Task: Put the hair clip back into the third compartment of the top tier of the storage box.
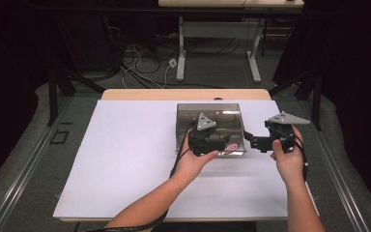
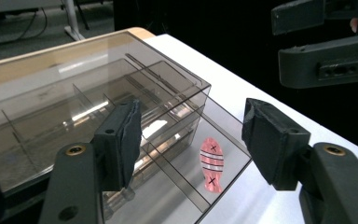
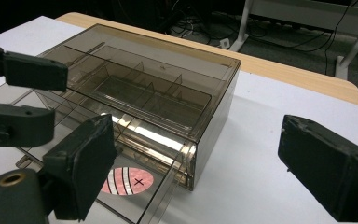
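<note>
Grippers: two (image 1: 227,141) (image 1: 248,140); box (image 1: 232,112) one; fish (image 2: 212,164) one.

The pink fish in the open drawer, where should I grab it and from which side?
Come from above: the pink fish lies flat in the drawer, walled by dividers. Close the left hand-held gripper across its narrow middle, at the white stripes, where it's slimmest.

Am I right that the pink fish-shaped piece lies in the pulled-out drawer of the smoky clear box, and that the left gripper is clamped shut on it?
Not quite. The pink fish-shaped piece does lie in the pulled-out drawer of the smoky clear box, but the left gripper is not shut on it. The left gripper view shows its jaws wide open, with the piece lying free beyond them.
</note>
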The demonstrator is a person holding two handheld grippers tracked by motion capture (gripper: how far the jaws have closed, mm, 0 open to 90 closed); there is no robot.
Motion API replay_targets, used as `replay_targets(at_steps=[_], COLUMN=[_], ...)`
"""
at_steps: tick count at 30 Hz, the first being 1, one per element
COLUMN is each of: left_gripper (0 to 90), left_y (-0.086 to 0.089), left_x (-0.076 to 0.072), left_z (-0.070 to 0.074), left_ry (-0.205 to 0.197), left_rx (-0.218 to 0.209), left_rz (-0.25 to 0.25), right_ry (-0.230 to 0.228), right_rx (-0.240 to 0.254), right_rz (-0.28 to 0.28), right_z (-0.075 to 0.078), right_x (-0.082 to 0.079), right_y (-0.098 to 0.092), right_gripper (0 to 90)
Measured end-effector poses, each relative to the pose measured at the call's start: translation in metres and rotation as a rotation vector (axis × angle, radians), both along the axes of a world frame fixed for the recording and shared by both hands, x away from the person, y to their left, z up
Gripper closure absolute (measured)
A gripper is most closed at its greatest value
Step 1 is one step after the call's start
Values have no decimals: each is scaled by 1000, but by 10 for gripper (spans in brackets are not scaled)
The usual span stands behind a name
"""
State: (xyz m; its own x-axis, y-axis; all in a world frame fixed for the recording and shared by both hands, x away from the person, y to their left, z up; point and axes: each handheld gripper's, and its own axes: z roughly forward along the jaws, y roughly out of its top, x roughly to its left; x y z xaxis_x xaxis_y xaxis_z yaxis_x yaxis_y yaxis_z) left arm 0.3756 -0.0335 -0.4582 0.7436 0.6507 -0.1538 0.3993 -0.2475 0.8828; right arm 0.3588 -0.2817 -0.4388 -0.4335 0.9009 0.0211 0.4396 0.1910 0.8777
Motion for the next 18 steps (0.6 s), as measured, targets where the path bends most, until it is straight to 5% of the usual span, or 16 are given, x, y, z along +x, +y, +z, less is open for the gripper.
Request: replay_targets(at_steps=[18], left_gripper=[313], left_y=[20], left_x=[-5], left_z=[11], left_ry=[-21], left_rx=[-5], left_rz=[5], right_ry=[0], right_rx=[-6], right_rz=[2], right_z=[0], right_x=[0], right_y=[0], right_gripper=[110])
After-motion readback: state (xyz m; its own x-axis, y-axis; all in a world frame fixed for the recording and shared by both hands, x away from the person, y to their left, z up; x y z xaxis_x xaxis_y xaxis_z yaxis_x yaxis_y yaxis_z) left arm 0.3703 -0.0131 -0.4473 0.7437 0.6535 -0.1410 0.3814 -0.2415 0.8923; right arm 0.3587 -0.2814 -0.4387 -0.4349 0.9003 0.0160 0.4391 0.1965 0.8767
